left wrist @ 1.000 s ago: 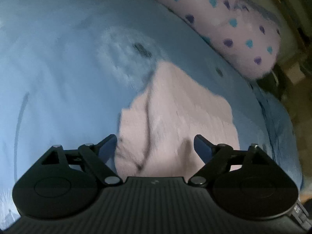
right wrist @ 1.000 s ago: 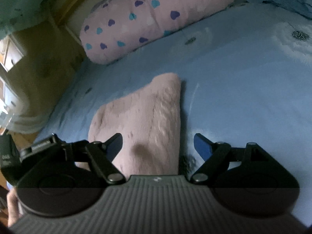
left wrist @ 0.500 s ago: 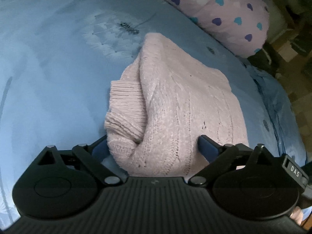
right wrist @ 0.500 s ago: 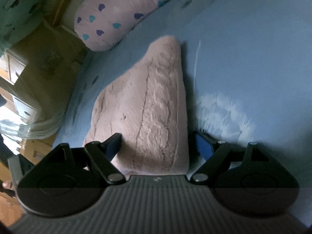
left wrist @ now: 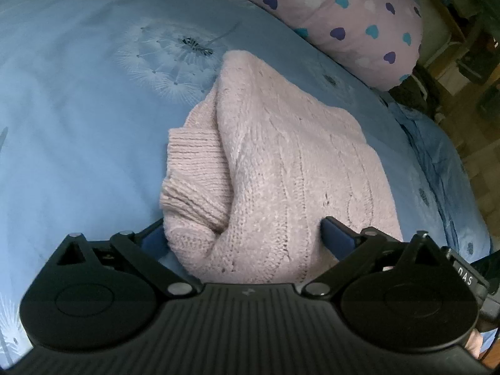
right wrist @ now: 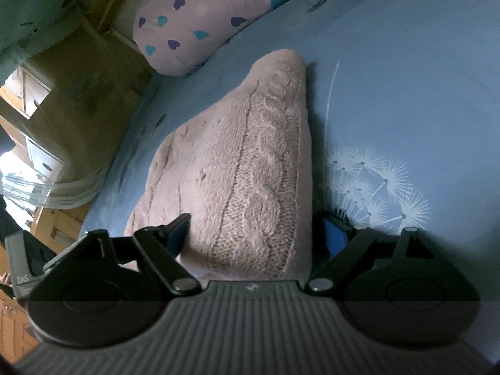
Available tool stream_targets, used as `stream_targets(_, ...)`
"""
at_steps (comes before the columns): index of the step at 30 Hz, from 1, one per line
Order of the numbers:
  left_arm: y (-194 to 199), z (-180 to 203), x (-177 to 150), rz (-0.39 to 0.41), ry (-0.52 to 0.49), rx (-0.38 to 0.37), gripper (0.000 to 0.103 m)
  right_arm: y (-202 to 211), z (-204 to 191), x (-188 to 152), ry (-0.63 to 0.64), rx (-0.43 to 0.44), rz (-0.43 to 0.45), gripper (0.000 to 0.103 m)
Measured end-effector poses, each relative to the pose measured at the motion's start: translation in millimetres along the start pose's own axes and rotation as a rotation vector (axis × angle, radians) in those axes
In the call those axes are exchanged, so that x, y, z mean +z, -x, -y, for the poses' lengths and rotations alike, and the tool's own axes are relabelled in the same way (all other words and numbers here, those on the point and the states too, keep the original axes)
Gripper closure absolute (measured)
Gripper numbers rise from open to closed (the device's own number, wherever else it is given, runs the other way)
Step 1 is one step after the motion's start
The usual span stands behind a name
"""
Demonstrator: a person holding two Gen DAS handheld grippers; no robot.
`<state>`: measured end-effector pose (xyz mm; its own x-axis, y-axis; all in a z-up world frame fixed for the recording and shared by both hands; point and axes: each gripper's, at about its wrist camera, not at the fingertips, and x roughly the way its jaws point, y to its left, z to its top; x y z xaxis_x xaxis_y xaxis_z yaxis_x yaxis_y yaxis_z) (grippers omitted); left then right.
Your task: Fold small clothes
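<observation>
Pink cable-knit sweater point(left wrist: 281, 172), folded, on blue dandelion-print bedsheet point(left wrist: 78, 125).
Left gripper point(left wrist: 243, 234) and right gripper point(right wrist: 253, 231) have just been opening, jaws spread astride it; near hem hidden, pad contact seemingly none.

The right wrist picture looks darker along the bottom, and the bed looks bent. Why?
Right wrist view: a dim band crosses the gripper body at the bottom, and the pink sweater casts a shadow onto the blue sheet. Left wrist view: sharp and evenly lit. In both, the fisheye lens curves the bed.

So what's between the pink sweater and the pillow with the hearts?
Only bare blue bedsheet lies between the pink knit sweater and the heart-print pillow; they don't touch. Both wrist views show that gap.
</observation>
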<state>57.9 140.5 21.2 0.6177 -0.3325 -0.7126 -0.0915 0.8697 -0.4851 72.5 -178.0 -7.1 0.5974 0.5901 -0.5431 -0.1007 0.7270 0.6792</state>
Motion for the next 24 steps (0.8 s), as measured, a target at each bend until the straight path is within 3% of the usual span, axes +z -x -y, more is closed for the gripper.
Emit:
stream_targets(7, -1, 4, -3, 0.016, -0.012, 0.016, 0.002, -5, 4, 7, -0.036, 0.077, -0.059, 0.016)
stream_targets(12, -2, 6, -4, 0.029, -0.021, 0.019, 0.003, -7, 3, 7, -0.046, 0.07, -0.056, 0.031)
stream_targets(19, 1, 2, -6, 0.016, 0.02, -0.07, 0.024, -4, -5, 3, -0.006, 0.047, -0.042, 0.043)
stream_targets(24, 6, -8, -3, -0.004, 0.091, -0.126, 0.033, 2, -12, 4, -0.025, 0.042, -0.029, 0.047)
